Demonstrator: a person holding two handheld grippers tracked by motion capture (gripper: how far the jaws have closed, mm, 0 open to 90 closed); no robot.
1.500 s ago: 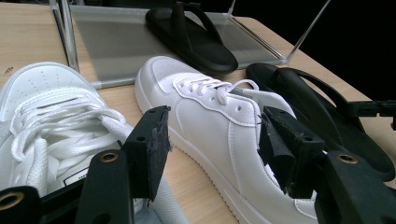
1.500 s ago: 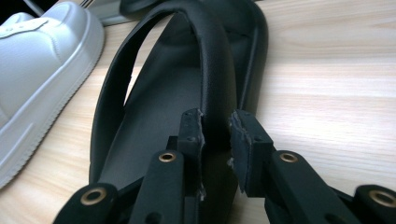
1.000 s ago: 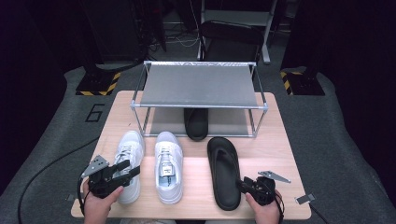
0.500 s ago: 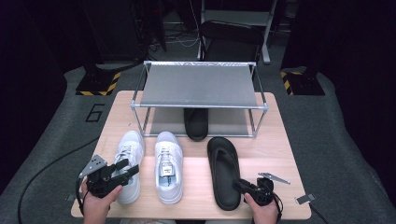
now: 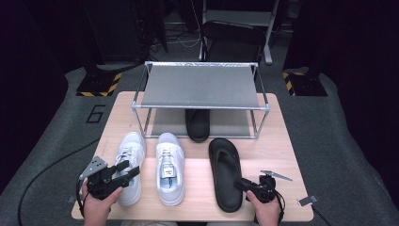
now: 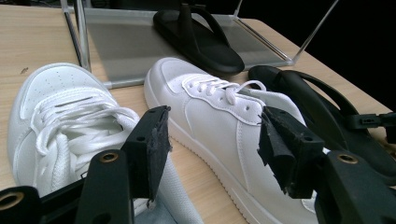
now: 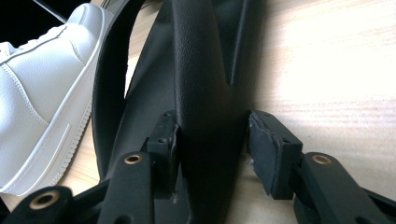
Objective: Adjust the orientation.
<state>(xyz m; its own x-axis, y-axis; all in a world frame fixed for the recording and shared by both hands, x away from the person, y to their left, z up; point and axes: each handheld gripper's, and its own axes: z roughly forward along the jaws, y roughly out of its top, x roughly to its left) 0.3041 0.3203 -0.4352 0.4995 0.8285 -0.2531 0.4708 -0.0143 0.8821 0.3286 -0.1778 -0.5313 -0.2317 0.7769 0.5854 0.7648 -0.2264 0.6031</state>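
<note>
Straddling the strap of the near flip-flop (image 5: 225, 173), the right gripper (image 5: 241, 183) is sitting low at the bench's (image 5: 282, 150) front right. In the right gripper view its jaws are standing wide, one on each side of the strap (image 7: 205, 93); the left pad looks to be touching it, the right pad is standing just off it, so no real squeeze is showing. That flip-flop is lying flat on the bench, toe toward the rack (image 5: 200, 89), just right of the white sneakers.

Hovering at the front left, the left gripper (image 5: 131, 170) is pointing across the left sneaker (image 5: 130, 162) toward the right sneaker (image 5: 168, 167). Its jaws are gaping wide with nothing between them; in the left gripper view the right sneaker (image 6: 215, 121) is lying beyond the pads, the left sneaker (image 6: 60, 116) under the left jaw.

Resting on the rack's lower shelf, the second flip-flop (image 5: 197, 125) is sticking its end out toward the near one. The two sneakers are standing side by side, toes toward the rack, close but apart.
</note>
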